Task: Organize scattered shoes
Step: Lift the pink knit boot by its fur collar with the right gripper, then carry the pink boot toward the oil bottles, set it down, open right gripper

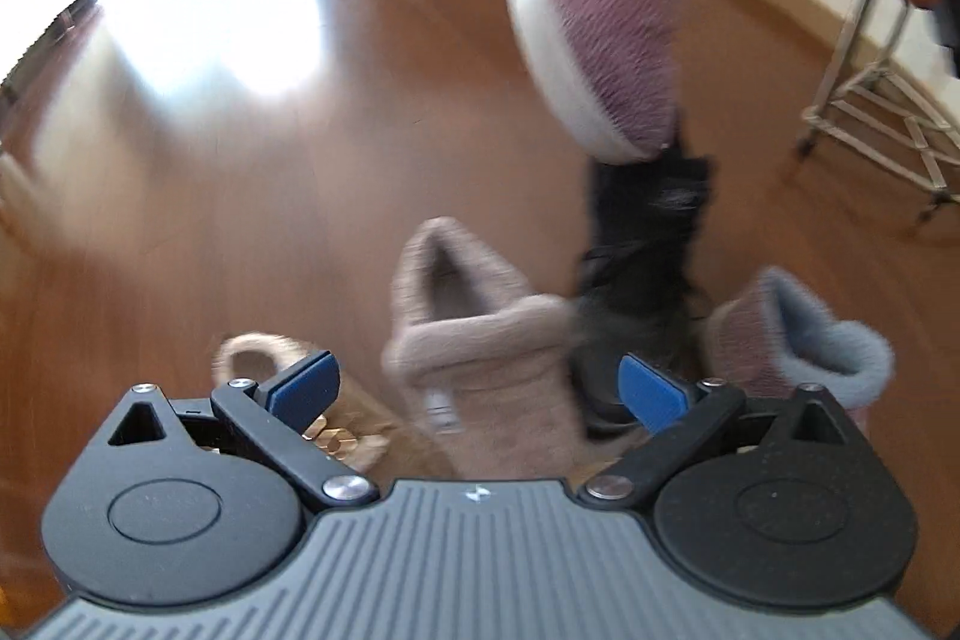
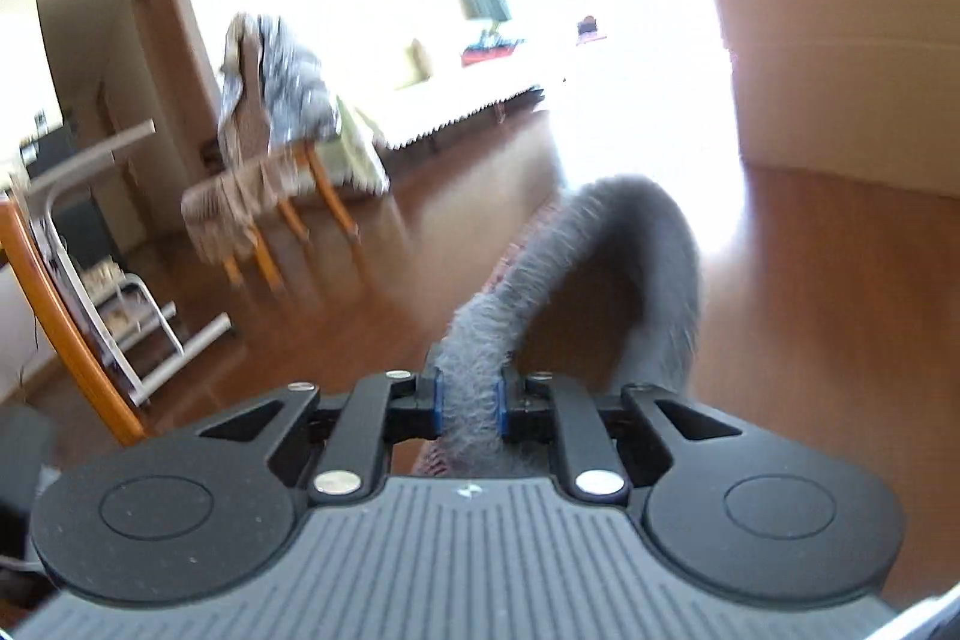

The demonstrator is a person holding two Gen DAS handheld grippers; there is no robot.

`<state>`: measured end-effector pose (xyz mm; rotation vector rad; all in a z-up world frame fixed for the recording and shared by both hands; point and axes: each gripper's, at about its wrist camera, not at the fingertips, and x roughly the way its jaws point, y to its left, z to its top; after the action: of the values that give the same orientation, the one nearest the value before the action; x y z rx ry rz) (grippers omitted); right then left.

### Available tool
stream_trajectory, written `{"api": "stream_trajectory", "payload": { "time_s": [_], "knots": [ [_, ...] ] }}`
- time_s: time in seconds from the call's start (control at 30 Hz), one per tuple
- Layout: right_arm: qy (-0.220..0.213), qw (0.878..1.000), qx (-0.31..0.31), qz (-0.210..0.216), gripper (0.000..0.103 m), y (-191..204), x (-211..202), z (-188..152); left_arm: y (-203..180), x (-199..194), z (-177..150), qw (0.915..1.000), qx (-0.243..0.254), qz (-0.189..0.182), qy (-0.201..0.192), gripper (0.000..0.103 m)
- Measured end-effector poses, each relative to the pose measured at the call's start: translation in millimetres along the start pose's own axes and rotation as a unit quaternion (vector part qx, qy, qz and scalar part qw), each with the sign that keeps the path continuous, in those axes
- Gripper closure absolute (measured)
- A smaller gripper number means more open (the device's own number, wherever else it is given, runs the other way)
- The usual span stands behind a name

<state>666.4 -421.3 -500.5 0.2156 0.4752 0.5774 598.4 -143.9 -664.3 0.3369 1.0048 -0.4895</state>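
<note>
Right hand-held gripper [image 2: 468,409]: blue pads pinched on the grey fleece collar of a mauve knitted slipper with a white sole [image 1: 606,10], which hangs clear of the brown wooden floor [image 1: 240,220], its long axis running steeply downward, toe lowest, above a black lace-up shoe [image 1: 642,274]. Its mate, a mauve slipper with grey fleece lining [image 1: 804,340], lies on the floor just to the right of the black shoe. Left hand-held gripper [image 1: 477,388]: jaws spread, holding nothing, poised over a beige knitted slipper [image 1: 480,352] whose long axis runs away from the camera; a tan shoe [image 1: 258,358] lies beside its left pad. Judged: the left is the nearer hand for the beige slipper.
</note>
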Motion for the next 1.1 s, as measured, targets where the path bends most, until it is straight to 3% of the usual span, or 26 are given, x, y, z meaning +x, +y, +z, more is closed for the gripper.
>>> {"api": "stream_trajectory", "payload": {
  "time_s": [0.1,0.17,0.27,0.3,0.37,0.43,0.53,0.57,0.63,0.67,0.7,0.73,0.8,0.87,0.93,1.1],
  "knots": [
    [0.026,0.999,0.024,-0.023,0.09,-8.0,-72.6,-27.3,-23.2,-10.8,-5.2,0.9987,0.04,-0.031,0.011,0.002],
    [0.067,0.996,0.033,-0.051,0.09,-18.1,-110.5,-60.4,-47.9,-19.2,-14.1,0.9939,0.097,-0.052,0.005,0.002],
    [0.152,0.982,0.055,-0.102,0.09,-34.7,-158.9,-130.4,-78.6,-24.4,-28.1,0.9822,0.172,-0.073,0.014,0.002],
    [0.199,0.969,0.062,-0.13,0.09,-40.1,-179.7,-173.4,-86.6,-24.9,-31.7,0.9787,0.19,-0.076,0.02,0.002],
    [0.251,0.954,0.051,-0.159,0.09,-44.5,-187.7,-223.8,-106.2,-24.0,-40.2,0.9691,0.226,-0.089,0.044,0.002],
    [0.311,0.93,0.026,-0.192,0.09,-43.0,-193.2,-281.5,-123.2,-22.6,-45.5,0.9593,0.252,-0.11,0.064,0.002],
    [0.36,0.906,0.006,-0.224,0.089,-24.6,-197.5,-346.6,-147.8,-16.8,-50.4,0.9497,0.279,-0.126,0.066,0.002],
    [0.35,0.904,-0.005,-0.245,0.087,-10.7,-201.2,-360.0,-155.8,-14.8,-51.8,0.9472,0.286,-0.13,0.066,0.002],
    [0.319,0.903,-0.015,-0.286,0.07,14.3,-207.8,-376.0,-169.8,-11.7,-52.5,0.9416,0.298,-0.144,0.065,0.002],
    [0.303,0.904,-0.01,-0.303,0.04,22.2,-212.6,-378.6,-176.8,-10.8,-53.4,0.9386,0.303,-0.152,0.062,0.002],
    [0.274,0.899,0.006,-0.341,0.016,36.6,-221.2,-382.6,-183.7,-10.9,-55.2,0.9351,0.31,-0.162,0.059,0.002],
    [0.236,0.891,0.023,-0.387,0.014,54.4,-233.6,-388.4,-187.3,-11.7,-56.8,0.9326,0.314,-0.168,0.058,0.002],
    [0.204,0.884,0.05,-0.418,0.008,73.3,-244.5,-396.1,-194.7,-9.5,-63.1,0.9276,0.321,-0.183,0.056,0.002],
    [0.2,0.87,0.087,-0.442,0.006,80.8,-247.5,-416.3,-201.9,-8.5,-69.8,0.9238,0.325,-0.195,0.058,0.002],
    [0.214,0.867,0.11,-0.437,0.006,65.3,-242.5,-441.6,-209.9,-5.9,-82.9,0.9203,0.326,-0.208,0.06,0.002],
    [0.221,0.858,0.077,-0.457,0.009,33.3,-213.6,-452.3,-219.8,-6.6,-101.4,0.9157,0.329,-0.222,0.067,0.002]
  ]
}}
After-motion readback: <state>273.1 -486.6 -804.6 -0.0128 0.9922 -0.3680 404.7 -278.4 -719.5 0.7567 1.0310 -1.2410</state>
